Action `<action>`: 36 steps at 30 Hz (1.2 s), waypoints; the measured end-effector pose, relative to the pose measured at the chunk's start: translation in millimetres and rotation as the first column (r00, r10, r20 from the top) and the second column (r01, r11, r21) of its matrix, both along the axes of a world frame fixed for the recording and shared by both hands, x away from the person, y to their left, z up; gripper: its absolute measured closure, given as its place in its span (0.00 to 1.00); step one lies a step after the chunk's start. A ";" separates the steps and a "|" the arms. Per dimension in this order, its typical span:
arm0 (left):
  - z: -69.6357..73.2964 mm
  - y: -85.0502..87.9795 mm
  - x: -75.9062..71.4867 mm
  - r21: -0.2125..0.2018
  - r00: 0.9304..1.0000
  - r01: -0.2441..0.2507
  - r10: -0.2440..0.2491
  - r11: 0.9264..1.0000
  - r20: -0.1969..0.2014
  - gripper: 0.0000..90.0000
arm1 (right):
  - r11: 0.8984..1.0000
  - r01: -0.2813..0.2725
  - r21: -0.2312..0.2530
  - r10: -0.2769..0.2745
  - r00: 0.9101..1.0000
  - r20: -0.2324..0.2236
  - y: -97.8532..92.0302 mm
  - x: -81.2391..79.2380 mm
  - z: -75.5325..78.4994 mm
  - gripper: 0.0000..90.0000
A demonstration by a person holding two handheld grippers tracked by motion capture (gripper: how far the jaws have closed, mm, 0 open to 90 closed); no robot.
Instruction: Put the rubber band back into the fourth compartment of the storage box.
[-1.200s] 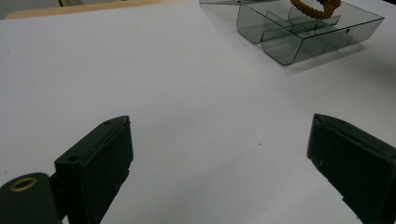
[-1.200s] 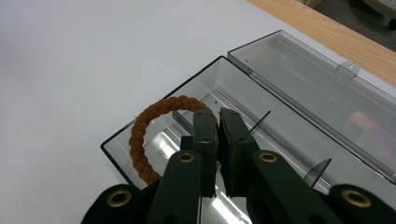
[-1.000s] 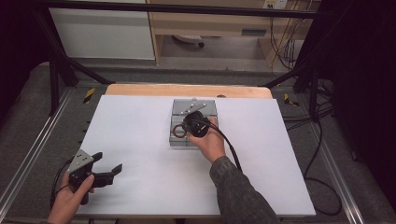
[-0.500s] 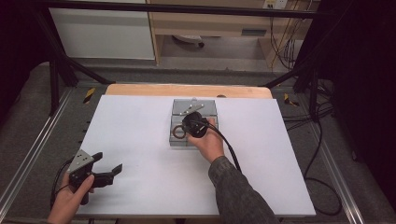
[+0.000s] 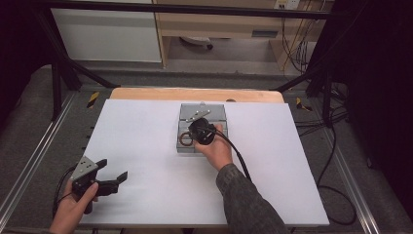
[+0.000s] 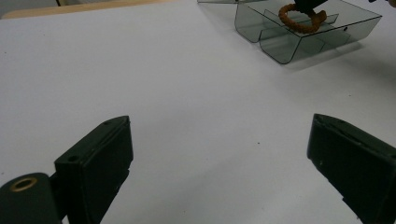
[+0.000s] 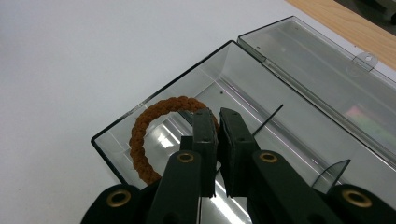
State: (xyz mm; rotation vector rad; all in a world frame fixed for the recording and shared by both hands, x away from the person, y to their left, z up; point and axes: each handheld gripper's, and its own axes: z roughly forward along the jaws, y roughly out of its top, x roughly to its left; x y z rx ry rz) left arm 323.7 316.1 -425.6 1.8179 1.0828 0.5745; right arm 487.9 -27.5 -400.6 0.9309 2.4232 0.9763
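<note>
A clear plastic box lies open on the white table, its lid folded back. A brown braided ring stands tilted in the box's near-left compartment. My right gripper is shut on the ring's far side, and the ring passes between the tips. In the high view that gripper hangs over the box with the ring at its left. My left gripper rests at the table's front left, open with nothing between its fingers. In its own view its jaws stand wide apart, with the box and the raised ring far ahead.
The white sheet covers most of the table, and a wooden strip runs along the far edge. A black cable trails from the right gripper over the sleeve. Metal frame rails flank both sides.
</note>
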 end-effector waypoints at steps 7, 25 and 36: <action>0.1 0.2 0.0 0.001 1.000 -0.001 0.001 1.000 0.000 0.07 | 1.000 -0.004 -0.007 0.004 1.000 -0.005 0.9 0.1 -1.5 0.95; -0.1 -0.4 -0.1 0.010 1.000 0.001 -0.001 1.000 0.000 0.07 | 1.000 -0.016 -0.017 0.016 1.000 -0.018 5.6 -1.4 -6.7 0.95; -0.2 -0.7 -0.2 0.016 1.000 0.002 -0.002 1.000 0.000 0.07 | 1.000 -0.008 -0.011 0.007 0.999 -0.035 4.6 -1.0 -6.8 0.86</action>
